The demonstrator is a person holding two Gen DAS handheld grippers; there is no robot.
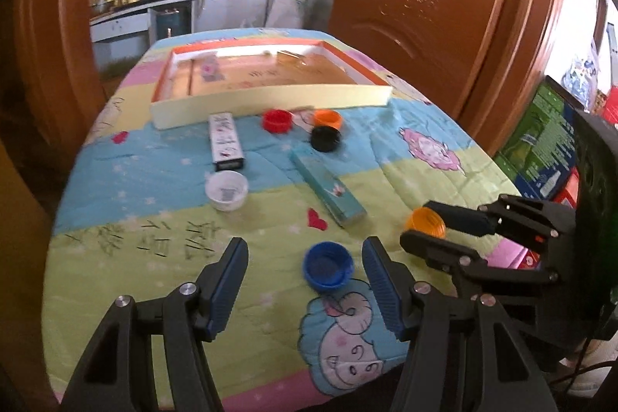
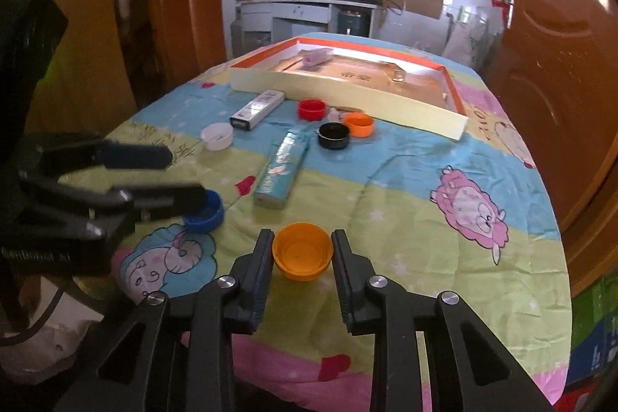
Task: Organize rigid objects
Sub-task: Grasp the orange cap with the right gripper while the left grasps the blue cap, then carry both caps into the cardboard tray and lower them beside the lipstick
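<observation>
1. Nearest, the right gripper point(image 2: 302, 250) clasps the yellow cap point(image 2: 302, 251); whether it is pinched firmly is hard to tell.
2. The left gripper point(image 1: 305, 259) gapes wide around the blue cap point(image 1: 328, 266).
3. Farther, 4 caps point(image 1: 276, 120) and 2 boxes point(image 1: 226, 141) lie loose.
4. Farthest, the tray point(image 1: 270, 101) holds 2 blurry items; most sorting remains.

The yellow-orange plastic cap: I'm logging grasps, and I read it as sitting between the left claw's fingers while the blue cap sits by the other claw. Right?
Not quite. The yellow-orange plastic cap sits between the right claw's fingers, as the right wrist view shows. The blue plastic cap lies between the open left claw's fingers.
</observation>
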